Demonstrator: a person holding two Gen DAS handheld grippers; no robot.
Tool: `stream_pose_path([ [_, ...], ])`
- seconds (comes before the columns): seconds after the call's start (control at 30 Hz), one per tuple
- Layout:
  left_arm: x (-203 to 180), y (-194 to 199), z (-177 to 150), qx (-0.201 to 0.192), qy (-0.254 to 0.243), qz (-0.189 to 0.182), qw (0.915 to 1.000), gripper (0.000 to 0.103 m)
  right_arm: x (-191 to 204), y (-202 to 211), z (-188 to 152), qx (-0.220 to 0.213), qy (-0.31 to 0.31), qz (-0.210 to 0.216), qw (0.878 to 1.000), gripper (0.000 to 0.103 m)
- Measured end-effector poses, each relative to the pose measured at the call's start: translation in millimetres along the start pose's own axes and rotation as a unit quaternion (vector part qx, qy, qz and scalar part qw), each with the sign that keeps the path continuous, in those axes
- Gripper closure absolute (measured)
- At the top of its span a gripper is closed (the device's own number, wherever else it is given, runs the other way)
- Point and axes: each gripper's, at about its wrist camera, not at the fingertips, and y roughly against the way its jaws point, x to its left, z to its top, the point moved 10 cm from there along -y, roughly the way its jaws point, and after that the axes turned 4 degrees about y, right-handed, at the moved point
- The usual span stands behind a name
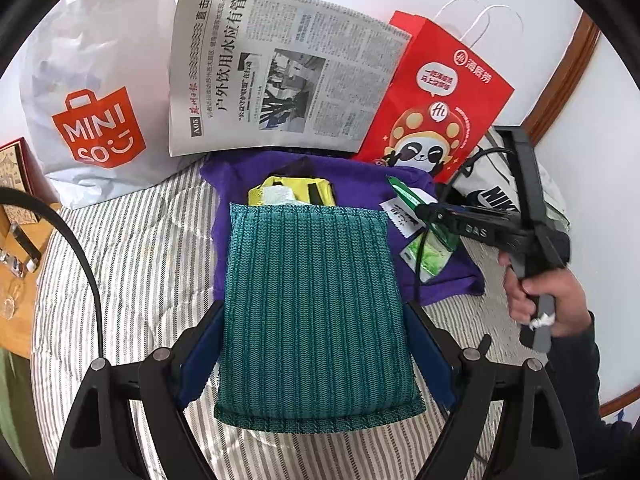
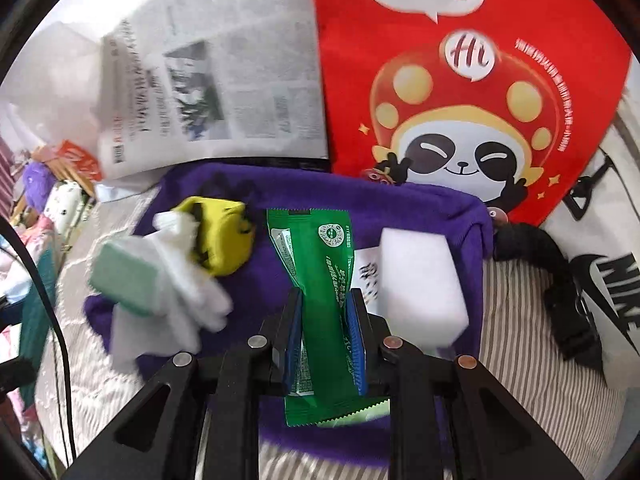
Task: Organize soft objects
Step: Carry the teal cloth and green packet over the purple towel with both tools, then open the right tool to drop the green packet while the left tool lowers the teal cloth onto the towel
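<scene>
Left wrist view: the left gripper (image 1: 316, 344) has its fingers spread wide and pressed against both sides of a teal knitted cushion (image 1: 316, 312), which it holds above a striped bed cover (image 1: 136, 264). Beyond the cushion lies a purple cloth (image 1: 360, 184) with a yellow pouch (image 1: 292, 192) on it. A MINISO bag (image 1: 92, 92), a newspaper (image 1: 276, 68) and a red panda paper bag (image 1: 440, 96) stand propped behind the cloth, and a white Nike bag (image 1: 492, 188) sits to the right of it. A person's hand (image 1: 548, 296) grips the handle of the right gripper (image 1: 424, 208).

Right wrist view: the right gripper's fingers (image 2: 292, 340) are closed narrowly on a green foil packet (image 2: 320, 292), which stands upright between them over the purple cloth. A white sponge block (image 2: 420, 284) lies just right of the packet on the cloth. To the left are a pale green block (image 2: 124, 276), crumpled white fabric (image 2: 188, 288) and the yellow pouch, all blurred.
</scene>
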Motion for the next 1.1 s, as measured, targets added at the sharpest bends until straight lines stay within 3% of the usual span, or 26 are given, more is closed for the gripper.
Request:
stream_pose_path([
  [0.43, 16.5, -16.9, 7.2, 0.007, 0.004, 0.002, 1.0, 0.018, -0.2, -68.2, 11.8, 0.046, 0.028, -0.017, 0.998, 0.08],
  [0.57, 17.8, -19.4, 8.3, 0.008, 0.005, 0.002, 0.9999, 0.018, 2.6, -72.5, 10.5, 0.049, 0.045, -0.023, 0.998, 0.071],
  [0.9, 16.8, -16.3, 8.1, 0.014, 0.0, 0.018, 0.9997, 0.018, 3.7, -54.1, 1.3, 0.039, 0.046, -0.009, 0.998, 0.05],
  [1.1, 6.0, -13.8, 9.6, 0.019, -0.004, 0.019, 0.9996, 0.018, -3.4, -11.8, -5.5, 0.009, 0.019, 0.0, 1.0, 0.049],
])
